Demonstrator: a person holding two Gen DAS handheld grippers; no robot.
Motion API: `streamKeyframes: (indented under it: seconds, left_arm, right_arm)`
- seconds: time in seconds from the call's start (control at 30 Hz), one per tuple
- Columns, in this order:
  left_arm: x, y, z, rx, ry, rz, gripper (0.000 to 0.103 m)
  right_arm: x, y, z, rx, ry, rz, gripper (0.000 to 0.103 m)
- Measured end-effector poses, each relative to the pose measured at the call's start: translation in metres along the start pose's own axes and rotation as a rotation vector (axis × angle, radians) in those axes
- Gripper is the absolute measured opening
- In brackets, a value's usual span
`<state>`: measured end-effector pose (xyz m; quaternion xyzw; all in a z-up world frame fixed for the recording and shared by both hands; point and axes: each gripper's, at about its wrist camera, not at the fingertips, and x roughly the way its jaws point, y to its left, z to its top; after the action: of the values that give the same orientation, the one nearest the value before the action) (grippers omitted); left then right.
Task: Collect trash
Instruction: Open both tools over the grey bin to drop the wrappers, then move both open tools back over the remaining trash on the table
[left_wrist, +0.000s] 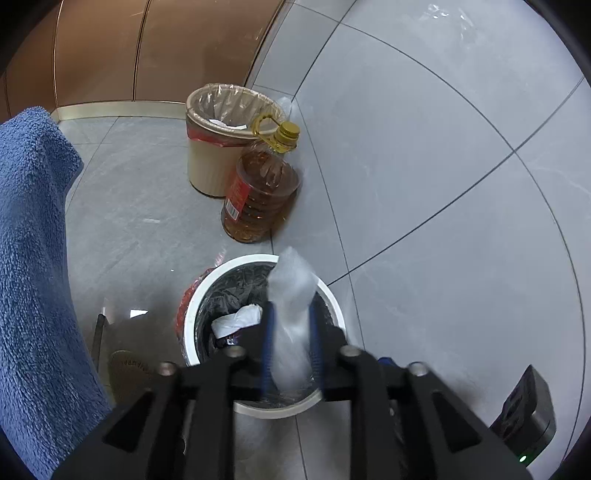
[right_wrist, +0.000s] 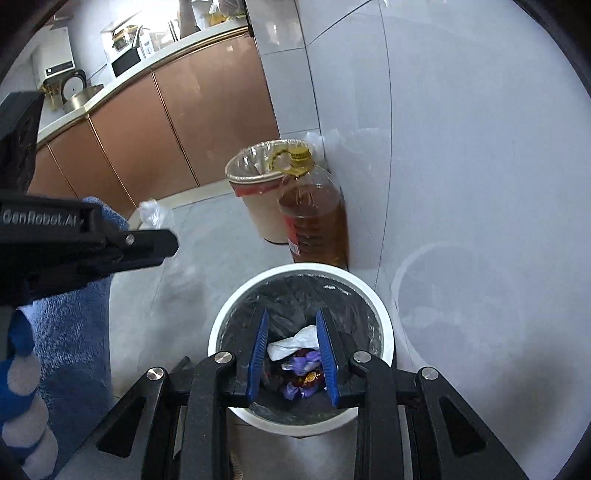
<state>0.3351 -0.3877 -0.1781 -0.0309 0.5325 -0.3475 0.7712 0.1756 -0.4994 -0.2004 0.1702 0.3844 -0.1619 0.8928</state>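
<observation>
A white trash bin (left_wrist: 192, 314) with a dark liner stands on the floor; it also shows in the right wrist view (right_wrist: 221, 332). Inside lie white crumpled paper (right_wrist: 291, 341) and purple wrappers (right_wrist: 303, 363). My left gripper (left_wrist: 290, 314) is shut on a clear crumpled plastic bag (left_wrist: 291, 295) and holds it above the bin's opening. The bag also shows in the right wrist view (right_wrist: 155, 216), at the left gripper's tip. My right gripper (right_wrist: 291, 321) is open and empty just above the bin.
A beige bin (left_wrist: 207, 158) with a clear liner stands by the wall corner, and a large oil bottle (left_wrist: 258, 192) stands next to it. A blue towel (left_wrist: 33, 258) hangs at the left. Brown cabinets (right_wrist: 184, 122) run along the back.
</observation>
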Motion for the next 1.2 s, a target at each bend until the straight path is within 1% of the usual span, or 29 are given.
streamKeyframes:
  seconds: [0.03,0.1,0.23,0.3,0.4,0.5,0.57,0.6,0.63,0.7,0.87,0.93,0.97,1.07,1.13,1.2]
  left_arm:
    - [-0.001,0.001,0.000,-0.001,-0.004,-0.007,0.037]
    - [-0.011,0.001,-0.002,0.005,-0.018,-0.010,0.037]
    - [-0.029,0.002,-0.007,0.021,-0.036,-0.019,0.037]
    - [-0.043,0.001,-0.012,0.025,-0.059,-0.020,0.037]
    - [-0.072,-0.001,-0.023,0.051,-0.107,-0.007,0.037]
    - [-0.114,-0.001,-0.038,0.088,-0.188,0.035,0.037]
    - [-0.139,0.002,-0.047,0.095,-0.240,0.063,0.039]
    - [-0.148,0.003,-0.051,0.097,-0.259,0.073,0.043]
    - [-0.165,0.006,-0.058,0.100,-0.297,0.094,0.046]
    - [-0.190,0.011,-0.068,0.102,-0.349,0.129,0.049]
    - [-0.241,0.026,-0.093,0.102,-0.440,0.210,0.054]
    - [-0.264,0.031,-0.105,0.102,-0.488,0.250,0.064]
    - [-0.272,0.033,-0.109,0.100,-0.509,0.268,0.065]
    - [-0.300,0.041,-0.127,0.096,-0.571,0.320,0.068]
    - [-0.314,0.046,-0.135,0.095,-0.599,0.353,0.071]
    - [-0.328,0.049,-0.145,0.095,-0.627,0.383,0.072]
  right_arm:
    - [-0.001,0.002,-0.002,-0.003,0.002,-0.003,0.030]
    - [-0.004,0.007,-0.004,-0.008,0.001,-0.014,0.033]
    - [-0.017,0.013,-0.005,-0.005,-0.016,-0.014,0.036]
    - [-0.024,0.016,-0.003,-0.003,-0.029,-0.012,0.037]
    - [-0.039,0.023,-0.001,-0.005,-0.052,-0.006,0.044]
    - [-0.057,0.033,0.001,-0.016,-0.077,0.006,0.047]
    - [-0.070,0.041,0.004,-0.025,-0.095,0.016,0.049]
    - [-0.078,0.046,0.006,-0.033,-0.109,0.024,0.049]
    - [-0.085,0.051,0.007,-0.040,-0.120,0.030,0.051]
    - [-0.101,0.061,0.009,-0.059,-0.147,0.044,0.053]
    - [-0.134,0.088,0.010,-0.095,-0.200,0.080,0.060]
    - [-0.147,0.101,0.009,-0.117,-0.218,0.096,0.062]
    - [-0.152,0.106,0.008,-0.127,-0.226,0.103,0.063]
    - [-0.170,0.123,0.004,-0.161,-0.251,0.118,0.066]
    - [-0.179,0.133,0.004,-0.179,-0.262,0.128,0.070]
    - [-0.189,0.143,0.002,-0.199,-0.277,0.141,0.072]
